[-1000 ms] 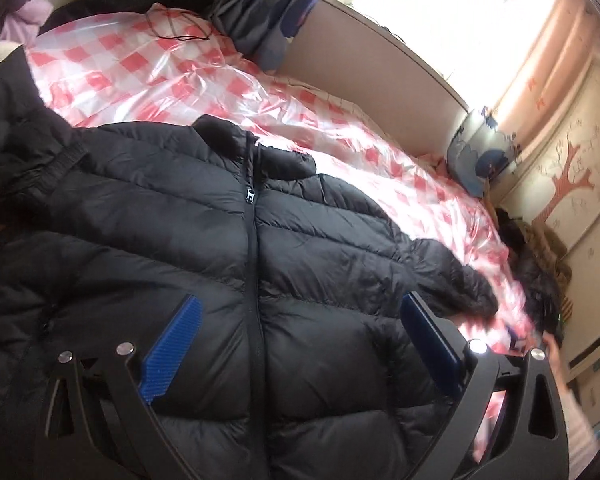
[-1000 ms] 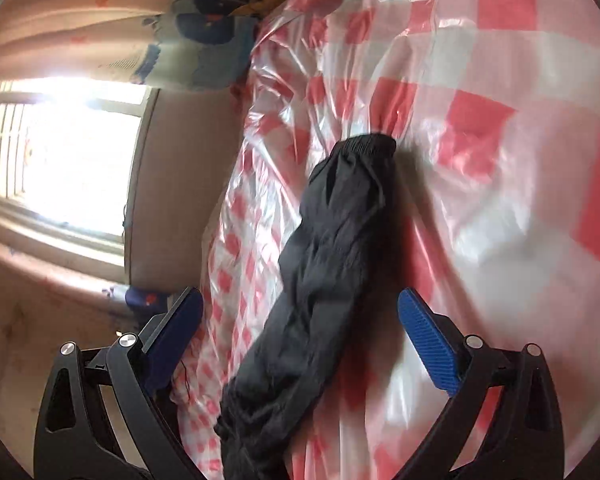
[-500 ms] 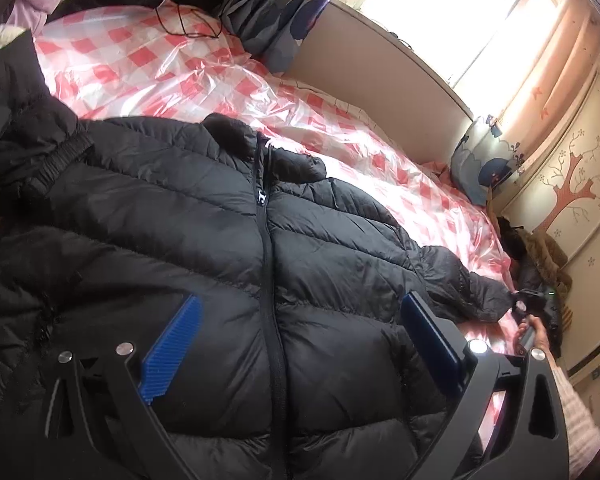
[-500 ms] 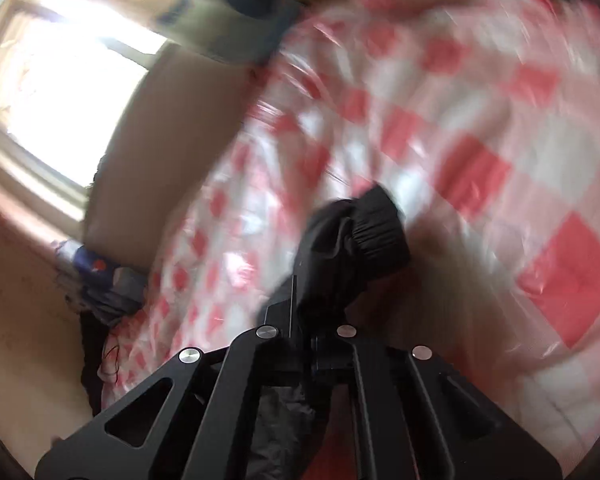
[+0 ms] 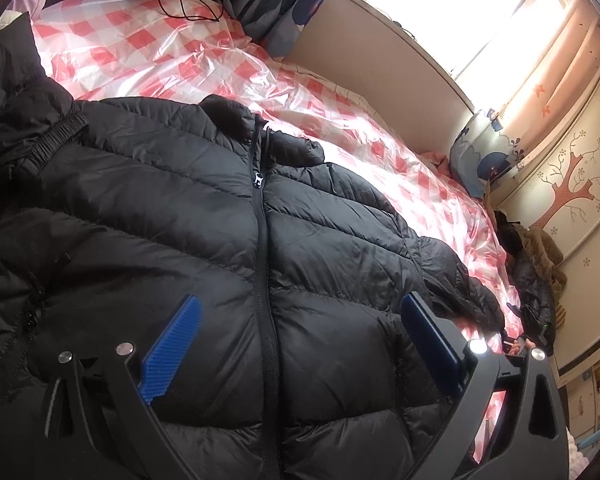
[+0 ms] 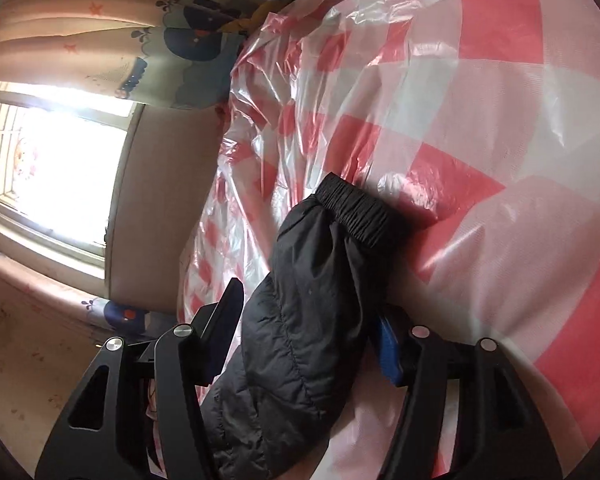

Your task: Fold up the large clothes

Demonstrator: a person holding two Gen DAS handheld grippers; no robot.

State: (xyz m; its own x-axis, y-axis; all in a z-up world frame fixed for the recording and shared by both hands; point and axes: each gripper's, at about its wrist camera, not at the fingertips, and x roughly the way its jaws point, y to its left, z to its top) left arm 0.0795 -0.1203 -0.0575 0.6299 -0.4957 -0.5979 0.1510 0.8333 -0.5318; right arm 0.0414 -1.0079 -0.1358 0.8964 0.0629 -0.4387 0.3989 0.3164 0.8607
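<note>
A black quilted puffer jacket point(image 5: 204, 216) lies front up and zipped on the bed. My left gripper point(image 5: 300, 344) is open and empty, hovering over its lower front. One sleeve is folded over at the left point(image 5: 32, 148). The other sleeve point(image 6: 308, 320), with its elastic cuff point(image 6: 352, 208), lies between the jaws of my right gripper point(image 6: 308, 344), which are closed in on it. The cuff points away from me over the bed cover.
The bed has a red-and-white checked plastic cover point(image 5: 148, 52). A window wall and headboard point(image 5: 380, 48) run along the far side. Dark clothes point(image 5: 532, 264) are piled at the bed's far end. A black cable point(image 5: 188, 4) lies on the cover.
My right gripper has closed from wide open onto the jacket sleeve and swung with it. My left gripper stayed open, shifting slightly over the jacket front.
</note>
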